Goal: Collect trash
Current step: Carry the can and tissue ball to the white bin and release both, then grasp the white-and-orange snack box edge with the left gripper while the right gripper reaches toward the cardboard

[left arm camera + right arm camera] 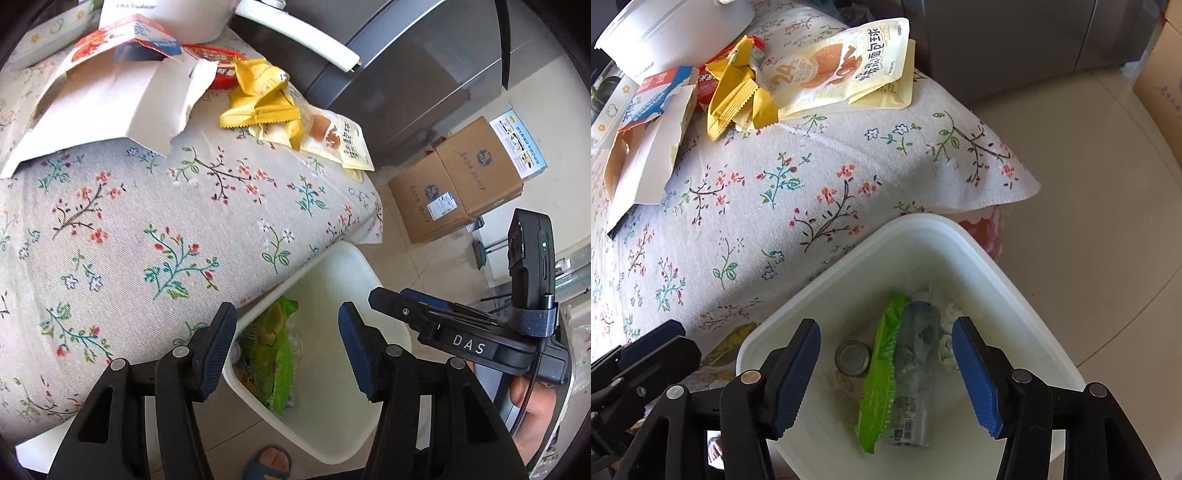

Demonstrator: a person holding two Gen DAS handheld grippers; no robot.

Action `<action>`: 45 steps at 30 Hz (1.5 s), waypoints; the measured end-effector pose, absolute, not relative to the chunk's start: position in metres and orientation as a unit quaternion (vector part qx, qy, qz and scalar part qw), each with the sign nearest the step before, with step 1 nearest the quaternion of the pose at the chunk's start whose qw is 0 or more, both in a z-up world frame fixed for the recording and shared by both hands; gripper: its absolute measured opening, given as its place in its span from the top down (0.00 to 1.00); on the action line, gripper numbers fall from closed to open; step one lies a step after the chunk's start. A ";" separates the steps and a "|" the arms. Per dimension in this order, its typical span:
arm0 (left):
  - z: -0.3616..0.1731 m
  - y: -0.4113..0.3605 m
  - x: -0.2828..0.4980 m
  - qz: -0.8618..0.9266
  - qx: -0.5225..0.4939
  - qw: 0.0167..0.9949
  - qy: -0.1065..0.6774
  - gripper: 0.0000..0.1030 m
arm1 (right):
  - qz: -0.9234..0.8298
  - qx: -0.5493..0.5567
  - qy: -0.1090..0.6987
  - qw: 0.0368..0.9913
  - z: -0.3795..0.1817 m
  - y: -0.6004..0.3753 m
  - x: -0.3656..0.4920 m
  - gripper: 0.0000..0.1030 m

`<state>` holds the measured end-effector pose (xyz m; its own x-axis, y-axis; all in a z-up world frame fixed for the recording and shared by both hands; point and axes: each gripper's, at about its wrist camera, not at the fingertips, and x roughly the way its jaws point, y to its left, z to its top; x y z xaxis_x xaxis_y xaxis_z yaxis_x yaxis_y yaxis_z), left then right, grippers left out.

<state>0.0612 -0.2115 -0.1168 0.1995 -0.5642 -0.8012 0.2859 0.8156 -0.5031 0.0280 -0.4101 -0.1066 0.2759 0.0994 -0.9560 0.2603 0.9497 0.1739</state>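
Beside the floral table [812,177] | white bin [979,254] holds plastic bottle [916,369], green wrapper [882,369], tissue [947,332], can [852,357] | on table: yellow wrappers [738,99], bread bag [842,70] | right gripper [886,373] over bin, jaws apart, empty | left gripper [288,350] likewise.

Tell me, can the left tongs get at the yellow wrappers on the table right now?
Probably yes. The left tongs are open and empty over the white bin, and the yellow wrappers lie uncovered on the floral tablecloth, with bare cloth between.
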 end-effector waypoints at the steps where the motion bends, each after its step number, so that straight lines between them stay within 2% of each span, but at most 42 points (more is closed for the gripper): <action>1: -0.115 -0.210 0.063 -0.275 -0.121 0.768 0.566 0.41 | -0.052 0.150 0.599 0.785 -0.107 -0.409 0.030 0.36; 8: -0.108 -0.192 0.074 -0.248 -0.120 0.779 0.563 0.41 | -0.059 0.159 0.588 0.791 -0.102 -0.408 0.035 0.35; 20: -0.075 -0.117 0.133 -0.145 -0.157 0.816 0.537 0.41 | -0.041 0.212 0.505 0.836 -0.060 -0.399 0.062 0.31; 24: -0.071 -0.093 0.155 -0.130 -0.200 0.813 0.531 0.38 | -0.031 0.222 0.502 0.836 -0.061 -0.390 0.081 0.31; 31: -0.066 -0.070 0.178 -0.176 -0.285 0.790 0.513 0.38 | -0.024 0.242 0.495 0.834 -0.061 -0.378 0.106 0.31; 45: -0.120 -0.060 0.212 -0.185 -0.498 0.695 0.484 0.38 | 0.001 0.296 0.499 0.814 -0.084 -0.369 0.128 0.30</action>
<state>0.2118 -0.0598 -0.1196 0.4639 -0.7388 -0.4888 -0.2255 0.4351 -0.8717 0.1279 -0.3686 -0.0836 0.5017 0.2982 -0.8120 0.2937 0.8242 0.4841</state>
